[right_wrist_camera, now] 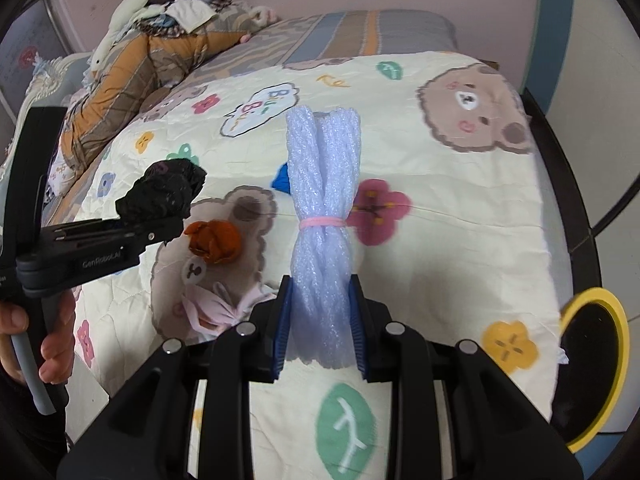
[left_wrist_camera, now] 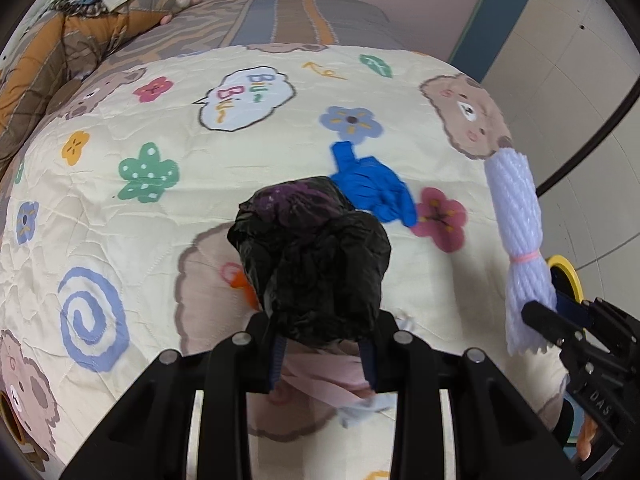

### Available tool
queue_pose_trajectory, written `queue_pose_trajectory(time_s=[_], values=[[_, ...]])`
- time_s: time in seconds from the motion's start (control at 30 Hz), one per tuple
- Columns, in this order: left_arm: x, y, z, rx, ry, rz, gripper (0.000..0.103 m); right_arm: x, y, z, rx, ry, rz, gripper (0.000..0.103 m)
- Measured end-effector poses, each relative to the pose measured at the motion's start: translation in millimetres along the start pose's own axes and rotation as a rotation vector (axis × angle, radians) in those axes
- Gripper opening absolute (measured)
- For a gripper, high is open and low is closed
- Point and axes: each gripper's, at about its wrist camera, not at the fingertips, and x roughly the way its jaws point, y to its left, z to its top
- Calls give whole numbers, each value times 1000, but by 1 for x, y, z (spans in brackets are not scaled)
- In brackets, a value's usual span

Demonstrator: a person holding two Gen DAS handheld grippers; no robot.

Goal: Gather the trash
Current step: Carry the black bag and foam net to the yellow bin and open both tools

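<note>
My left gripper is shut on a crumpled black plastic bag, held up above the bed; the right wrist view shows the same black bag at the tip of the left gripper. My right gripper is shut on a white foam net bundle tied with a pink band, also seen as the foam bundle in the right gripper. On the quilt lie a blue glove, an orange crumpled scrap and a pink crumpled piece.
The cartoon-print quilt covers the bed. A yellow-rimmed bin with a dark inside stands off the bed's right edge. Folded blankets and clothes are piled at the back left. A person's hand grips the left handle.
</note>
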Motion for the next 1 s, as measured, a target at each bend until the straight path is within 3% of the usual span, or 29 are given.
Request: queue_pose_trajectory(time_s=[0.43, 1.0], values=[[-21, -87, -6, 131, -9, -71, 29, -59, -69, -24, 93, -44, -84, 26], [-11, -192, -11, 249, 41, -150, 29, -101, -166, -54, 207, -78, -153, 26]])
